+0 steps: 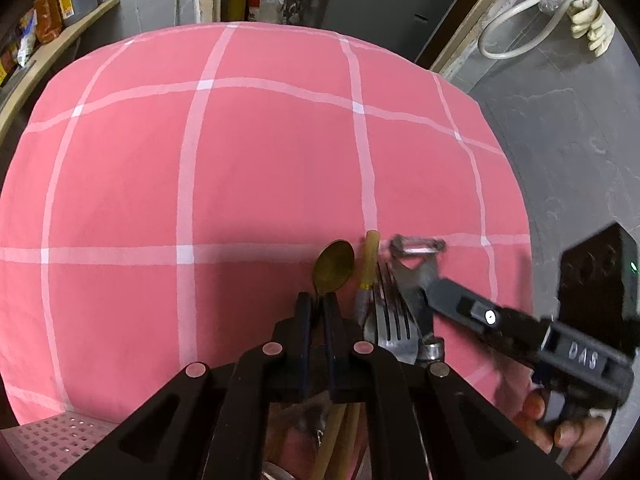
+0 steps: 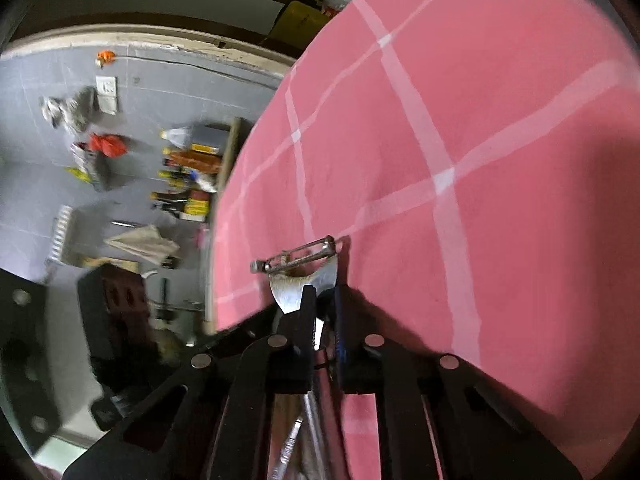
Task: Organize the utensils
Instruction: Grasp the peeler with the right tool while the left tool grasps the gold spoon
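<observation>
Utensils lie bunched near the front of the pink checked cloth [image 1: 248, 168], and we hold two of them. Our left gripper [image 1: 317, 308] has its jaws pinched together on the neck of a brass spoon [image 1: 334, 266], oval bowl pointing away. Our right gripper [image 2: 322, 300] is clamped on a steel peeler [image 2: 302, 270], its swivel blade crosswise at the tip above a flared, shiny yoke; from the left wrist it reaches in at a slant from the right, a hand [image 1: 560, 424] under it. Between them we count one steel fork [image 1: 394, 320], tines four as far as the blur allows, and one pale stick [image 1: 370, 258] with a yellow band, possibly a chopstick. More pale handles show under the left gripper. A perforated tray [image 1: 52, 440] sits at the near left corner.
</observation>
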{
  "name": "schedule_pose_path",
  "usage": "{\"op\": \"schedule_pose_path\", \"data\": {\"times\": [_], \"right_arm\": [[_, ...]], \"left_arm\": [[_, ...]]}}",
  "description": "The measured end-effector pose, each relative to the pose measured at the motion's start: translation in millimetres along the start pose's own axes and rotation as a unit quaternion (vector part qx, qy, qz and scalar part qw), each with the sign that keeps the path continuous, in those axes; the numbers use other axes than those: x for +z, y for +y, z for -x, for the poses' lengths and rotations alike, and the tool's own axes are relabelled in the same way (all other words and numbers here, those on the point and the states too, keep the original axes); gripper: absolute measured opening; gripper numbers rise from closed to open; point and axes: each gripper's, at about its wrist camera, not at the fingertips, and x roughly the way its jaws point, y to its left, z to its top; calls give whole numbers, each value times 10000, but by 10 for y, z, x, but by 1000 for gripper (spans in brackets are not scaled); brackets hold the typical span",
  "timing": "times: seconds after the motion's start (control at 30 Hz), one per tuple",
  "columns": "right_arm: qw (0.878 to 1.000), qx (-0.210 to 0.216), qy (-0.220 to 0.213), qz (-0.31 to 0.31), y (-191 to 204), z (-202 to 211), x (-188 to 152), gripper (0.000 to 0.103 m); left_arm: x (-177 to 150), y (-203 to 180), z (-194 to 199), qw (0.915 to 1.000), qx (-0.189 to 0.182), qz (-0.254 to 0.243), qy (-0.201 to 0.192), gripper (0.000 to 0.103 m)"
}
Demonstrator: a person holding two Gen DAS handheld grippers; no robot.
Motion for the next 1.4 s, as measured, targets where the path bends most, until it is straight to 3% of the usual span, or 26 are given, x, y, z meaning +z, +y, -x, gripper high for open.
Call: {"op": "schedule_pose_path", "data": {"times": [0.27, 0.57, 0.7, 0.87, 0.93, 1.03, 1.17, 1.3, 1.4], "right_arm": [[9969, -346, 442, 547, 151, -47, -59, 10], [9867, -966, 674, 1121, 282, 152, -271, 22], [9747, -1473, 743, 1507, 463, 96, -278, 22], [9499, -2276, 798, 1987, 733, -39, -206, 22], [9514, -2302, 745, 1904, 714, 6, -156, 16], [9526, -2261, 687, 1917, 700, 106, -159, 16], [9532, -2314, 529, 1872, 593, 335, -226, 16], [9643, -2127, 345, 1538, 406, 555, -285, 16], [9698, -1994, 256, 1383, 298, 632, -339, 16]], "left_arm": [[-103, 77, 26, 9994, -300, 183, 77, 5], [-139, 106, 15, 9987, -374, 344, 51, 6], [-157, 122, 19, 9986, -391, 355, 61, 6], [-152, 154, 10, 9978, -474, 457, 81, 6], [-149, 196, 10, 9967, -581, 563, 120, 6], [-165, 219, 8, 9955, -680, 646, 150, 6], [-178, 133, 20, 9977, -530, 395, 138, 6], [-197, 65, 23, 9985, -453, 186, 229, 7], [-200, -43, 22, 9993, -195, -151, 266, 7]]}}
